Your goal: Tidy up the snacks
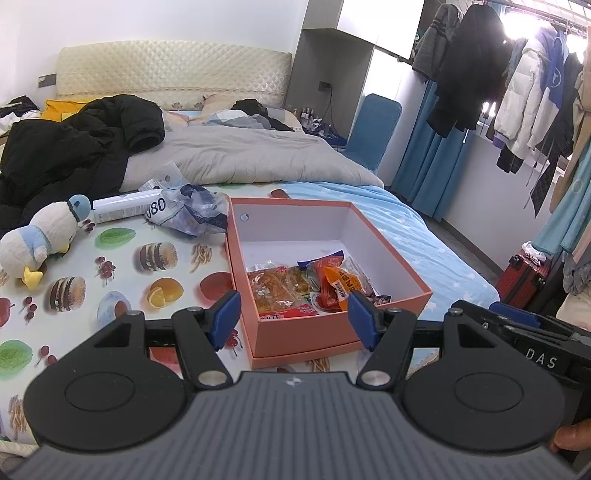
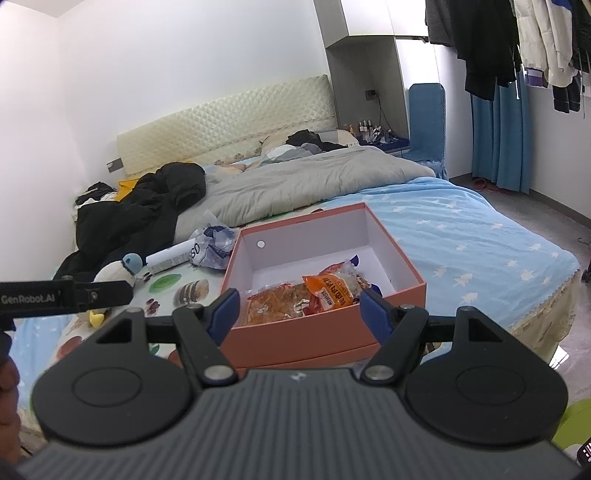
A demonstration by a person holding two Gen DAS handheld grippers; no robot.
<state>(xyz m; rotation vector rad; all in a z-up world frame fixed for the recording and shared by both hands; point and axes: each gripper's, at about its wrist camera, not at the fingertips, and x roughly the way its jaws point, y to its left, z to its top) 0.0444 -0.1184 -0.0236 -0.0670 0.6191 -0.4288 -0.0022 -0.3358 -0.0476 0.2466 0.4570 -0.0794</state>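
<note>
your left gripper wide open, empty; right gripper same; orange box at 12, snack packets inside near wall

Snack packets inside orange box, beyond empty, spread left tool.

Daylight pours in from the window behind the hanging coats, blown out to white glare there, while the room around the orange box is evenly bright with only soft shadows inside its walls. Both fisheye views bend straight lines hard away from the box, curving the headboard and wardrobe edges. The right wrist view is slightly softer, and the grey housing nearest each lens is blurred.
</note>
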